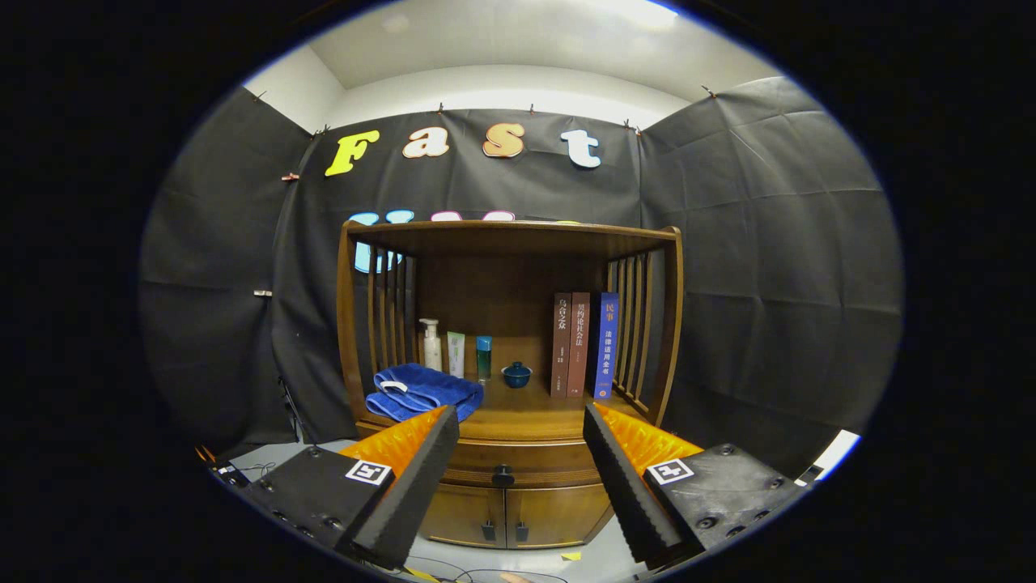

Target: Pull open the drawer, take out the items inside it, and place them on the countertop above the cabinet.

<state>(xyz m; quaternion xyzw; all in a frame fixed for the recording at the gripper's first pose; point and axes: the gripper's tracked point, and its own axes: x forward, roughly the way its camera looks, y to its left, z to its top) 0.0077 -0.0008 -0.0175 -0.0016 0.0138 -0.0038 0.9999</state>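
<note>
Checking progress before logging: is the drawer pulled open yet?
No. The drawer sits flush in the cabinet, its knob beyond the open tool.

The cabinet [510, 453] is warm brown wood, its drawer [518, 463] the same tone with a dark round knob [503, 474]. On the countertop [526, 417], left of the small dark teal bowl [516, 374], lies a royal blue towel [421, 391]; behind it stand a white pump bottle [431, 345], a white-and-green tube [456, 354] and a teal bottle [483, 357]. Right of the bowl stand two reddish-brown books [570, 344] and a blue one [606, 346]. The gripper [518, 478] has black ridged fingers [417, 486] backed with orange, carrying black-and-white square markers.
</note>
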